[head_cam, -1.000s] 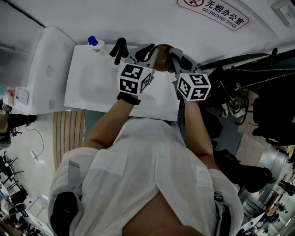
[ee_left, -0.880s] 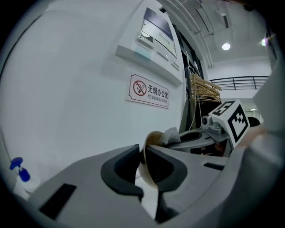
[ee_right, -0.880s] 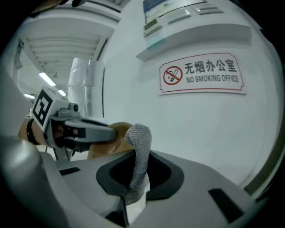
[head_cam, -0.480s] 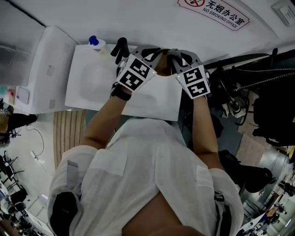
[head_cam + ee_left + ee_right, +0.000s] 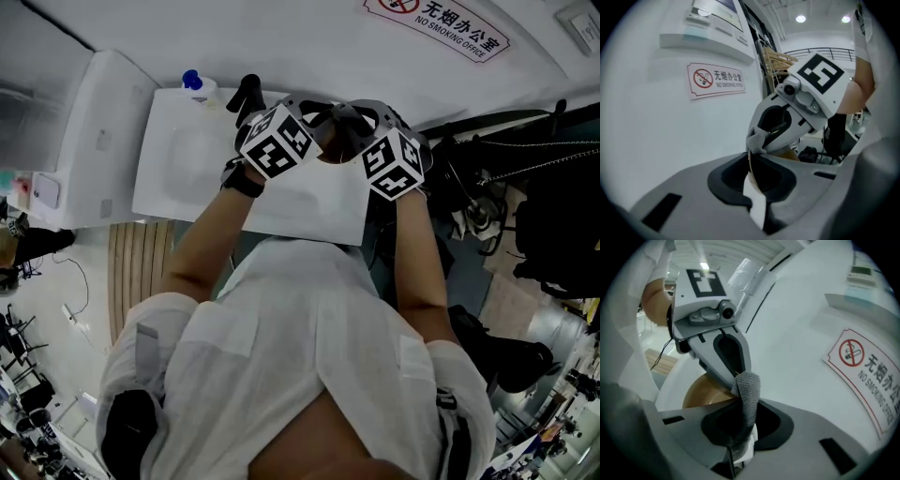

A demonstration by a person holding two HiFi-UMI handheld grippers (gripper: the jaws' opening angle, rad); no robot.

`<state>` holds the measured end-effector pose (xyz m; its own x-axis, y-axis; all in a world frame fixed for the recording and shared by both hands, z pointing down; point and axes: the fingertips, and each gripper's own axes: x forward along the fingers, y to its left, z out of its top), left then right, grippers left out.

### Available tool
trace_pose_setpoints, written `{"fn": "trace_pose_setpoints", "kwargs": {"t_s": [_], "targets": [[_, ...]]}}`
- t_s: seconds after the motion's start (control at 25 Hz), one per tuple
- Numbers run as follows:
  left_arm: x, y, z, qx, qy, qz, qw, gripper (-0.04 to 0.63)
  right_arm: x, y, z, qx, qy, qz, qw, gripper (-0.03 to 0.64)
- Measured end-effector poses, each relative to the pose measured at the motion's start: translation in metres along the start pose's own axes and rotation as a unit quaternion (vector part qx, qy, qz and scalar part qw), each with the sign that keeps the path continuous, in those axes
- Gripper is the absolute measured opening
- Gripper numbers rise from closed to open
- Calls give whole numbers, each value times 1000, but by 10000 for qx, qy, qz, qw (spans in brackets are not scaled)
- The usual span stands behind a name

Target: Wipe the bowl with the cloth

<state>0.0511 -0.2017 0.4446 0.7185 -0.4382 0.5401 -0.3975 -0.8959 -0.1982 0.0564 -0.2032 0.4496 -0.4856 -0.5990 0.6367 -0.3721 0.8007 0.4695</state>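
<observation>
We hold both grippers close together above the far edge of the white table (image 5: pixel 187 178), at the upper centre of the head view. In the past second the two marker cubes have climbed the frame and drawn together, covering the brown bowl (image 5: pixel 701 392) that showed between them. The left gripper (image 5: pixel 751 176) has tightened fully onto the bowl's thin rim. The right gripper (image 5: pixel 739 430) is clamped on the grey cloth (image 5: pixel 746 392), whose free fold appears to meet that rim. Wiping, we judge, is only beginning.

Brown bowl (image 5: pixel 704 394) tilted up, grey woven cloth (image 5: pixel 748 397) touching its rim
</observation>
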Motion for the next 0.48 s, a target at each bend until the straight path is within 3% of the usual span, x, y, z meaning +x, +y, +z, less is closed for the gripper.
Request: {"fn": "trace_pose_setpoints", "kwargs": {"t_s": [0.16,0.48], "targets": [[-5,13,14,-434,-604,572,9956,29,-4,-19,5,1165,-707,-495,9894,66],[-12,17,27,-975,-1317,1199,9792,35,-13,-29,-8,3132,-1656,-1041,9293,80]]}}
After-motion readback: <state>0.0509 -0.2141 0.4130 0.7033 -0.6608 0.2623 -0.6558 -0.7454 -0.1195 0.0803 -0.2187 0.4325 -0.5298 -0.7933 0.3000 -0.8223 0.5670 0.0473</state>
